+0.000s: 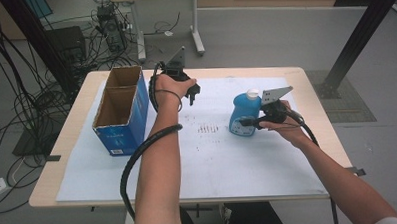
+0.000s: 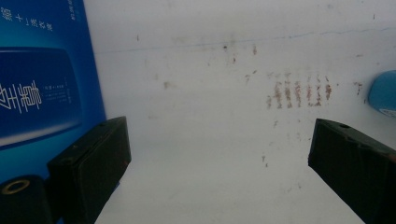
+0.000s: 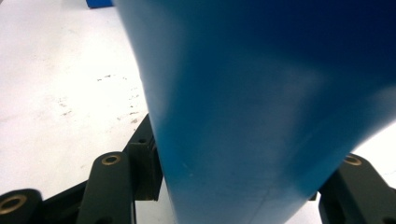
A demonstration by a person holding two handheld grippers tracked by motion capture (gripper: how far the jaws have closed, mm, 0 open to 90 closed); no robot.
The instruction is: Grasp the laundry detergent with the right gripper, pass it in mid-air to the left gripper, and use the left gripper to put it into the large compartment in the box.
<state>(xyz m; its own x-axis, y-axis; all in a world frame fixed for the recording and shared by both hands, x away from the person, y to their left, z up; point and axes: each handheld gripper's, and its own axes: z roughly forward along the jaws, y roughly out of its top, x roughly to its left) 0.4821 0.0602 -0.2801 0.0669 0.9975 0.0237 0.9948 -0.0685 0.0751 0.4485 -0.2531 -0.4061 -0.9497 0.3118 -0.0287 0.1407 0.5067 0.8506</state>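
Note:
A blue bottle [image 1: 245,115] with a white cap stands on the white mat right of centre. My right gripper [image 1: 248,122] is shut on the blue bottle [image 3: 261,107], whose body presses between both jaws in the right gripper view. A tall blue cardboard box [image 1: 121,110], open at the top with two compartments, stands at the left of the mat. My left gripper [image 1: 192,95] hovers just right of the box, near the mat's far edge. In the left gripper view my left gripper [image 2: 219,154] is open, bare mat between its jaws and the box [image 2: 44,74] at the left.
The white mat [image 1: 213,161] covers most of the wooden table [image 1: 67,146]. Rust-coloured marks [image 1: 209,128] stain the mat at centre. Beyond the table's far edge lie cables, a desk's legs [image 1: 197,27] and black posts on the floor.

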